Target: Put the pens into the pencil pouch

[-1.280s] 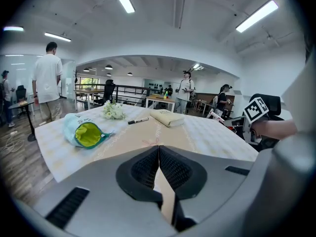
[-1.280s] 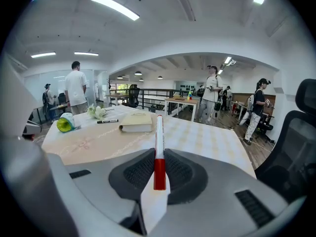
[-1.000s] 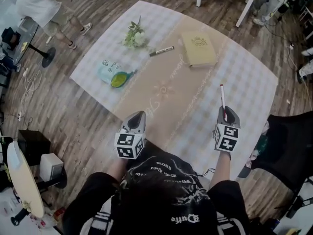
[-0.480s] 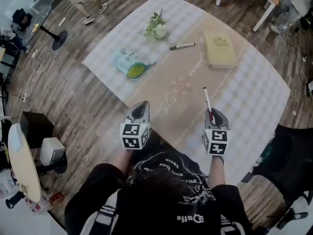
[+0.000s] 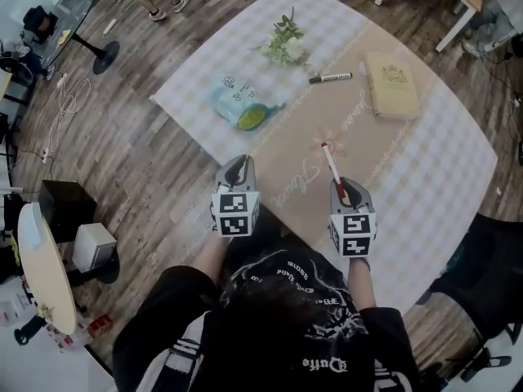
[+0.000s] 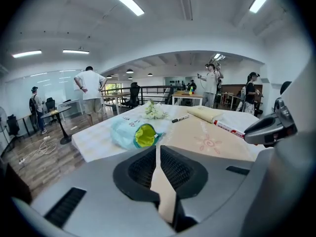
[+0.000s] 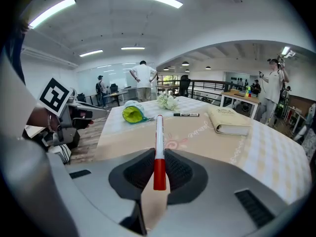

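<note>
My right gripper [image 5: 340, 188] [image 7: 158, 167] is shut on a white pen with a red cap [image 5: 330, 161] [image 7: 159, 149] that sticks out forward over the tan runner. The light-blue pencil pouch [image 5: 239, 105] [image 6: 132, 134] [image 7: 132, 113] lies at the table's far left with its green-lined mouth open. A second pen, black-capped [image 5: 330, 77] [image 6: 180, 118] [image 7: 185, 115], lies on the table beyond the runner's sun motif. My left gripper [image 5: 237, 171] [image 6: 158, 154] hovers near the table's near edge, shut with nothing between its jaws.
A cream notebook [image 5: 391, 85] [image 7: 229, 121] lies at the far right and a small flower sprig [image 5: 284, 46] [image 6: 154, 111] at the far edge. The checked tablecloth [image 5: 441, 162] covers the table. People stand in the room behind; a black chair [image 5: 494, 260] is at the right.
Both grippers have slid left across the near side of the table toward the pouch; the right one still carries the red-capped pen. The view has shifted with them.
</note>
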`<state>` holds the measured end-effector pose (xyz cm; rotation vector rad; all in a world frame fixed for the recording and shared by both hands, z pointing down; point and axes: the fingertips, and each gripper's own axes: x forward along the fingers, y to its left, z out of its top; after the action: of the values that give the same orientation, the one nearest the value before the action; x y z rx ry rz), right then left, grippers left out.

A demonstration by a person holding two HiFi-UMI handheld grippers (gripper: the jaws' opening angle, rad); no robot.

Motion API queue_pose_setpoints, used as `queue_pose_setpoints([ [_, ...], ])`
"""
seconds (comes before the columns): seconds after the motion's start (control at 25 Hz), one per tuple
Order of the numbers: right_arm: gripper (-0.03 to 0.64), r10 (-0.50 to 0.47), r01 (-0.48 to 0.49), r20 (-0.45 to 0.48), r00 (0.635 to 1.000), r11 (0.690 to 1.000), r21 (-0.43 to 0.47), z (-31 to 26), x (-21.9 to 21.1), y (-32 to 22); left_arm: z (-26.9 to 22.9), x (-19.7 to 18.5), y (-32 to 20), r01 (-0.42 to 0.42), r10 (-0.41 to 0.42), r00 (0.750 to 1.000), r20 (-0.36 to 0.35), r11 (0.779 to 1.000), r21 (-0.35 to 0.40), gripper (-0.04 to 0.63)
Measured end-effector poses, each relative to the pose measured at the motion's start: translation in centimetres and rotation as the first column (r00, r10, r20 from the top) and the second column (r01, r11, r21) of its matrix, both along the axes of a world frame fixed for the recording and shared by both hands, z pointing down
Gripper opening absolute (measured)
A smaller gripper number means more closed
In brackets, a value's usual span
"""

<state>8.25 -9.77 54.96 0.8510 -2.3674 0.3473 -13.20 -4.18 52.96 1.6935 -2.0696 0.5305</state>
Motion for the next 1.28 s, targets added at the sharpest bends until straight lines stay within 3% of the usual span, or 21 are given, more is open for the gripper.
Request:
queue_pose_setpoints([
  [0.08, 0.072, -0.018, 0.018, -0.002, 1.000, 1.000, -0.008, -0.1, -1.7, 0.3, -0.1, -1.5, -0.7, 0.000, 0.000, 1.000, -0.014, 1.000, 0.003, 0.038],
  [0.16, 0.072, -0.050, 0.050, -0.009, 0.999, 0.999, -0.017, -0.1, -3.4, 0.7, -0.2, -2.9, -1.6, -0.011, 0.010, 1.000, -0.025, 1.000, -0.004, 0.135],
  [0.32, 0.072, -0.095, 0.094, -0.027, 0.995, 0.995, -0.031, -0.3, -6.2, 1.1, 0.3, -5.4, -3.4, -0.041, 0.040, 0.999, -0.028, 0.998, -0.047, 0.156],
  [0.64, 0.072, -0.079, 0.077, -0.034, 0.996, 0.996, -0.036, -0.6, -9.5, 0.3, 2.4, -9.3, -7.8, -0.112, 0.110, 0.994, -0.020, 0.985, -0.131, 0.189],
  [0.84, 0.072, -0.068, 0.066, -0.045, 0.997, 0.997, -0.048, -0.4, -11.0, 0.1, 4.0, -10.7, -9.4, -0.150, 0.150, 0.989, -0.015, 0.969, -0.194, 0.180],
  [0.96, 0.072, -0.067, 0.065, -0.052, 0.996, 0.996, -0.054, -0.2, -11.8, 0.1, 4.8, -11.2, -9.9, -0.164, 0.162, 0.986, -0.029, 0.962, -0.218, 0.107],
  [1.04, 0.072, -0.068, 0.065, -0.058, 0.996, 0.996, -0.053, -0.2, -12.1, 0.0, 5.1, -11.3, -10.2, -0.165, 0.159, 0.986, -0.046, 0.961, -0.222, 0.066],
  [1.28, 0.072, -0.051, 0.047, -0.059, 0.997, 0.997, -0.054, -0.4, -12.6, 0.1, 4.5, -11.2, -10.1, -0.170, 0.148, 0.982, -0.117, 0.963, -0.208, 0.049],
])
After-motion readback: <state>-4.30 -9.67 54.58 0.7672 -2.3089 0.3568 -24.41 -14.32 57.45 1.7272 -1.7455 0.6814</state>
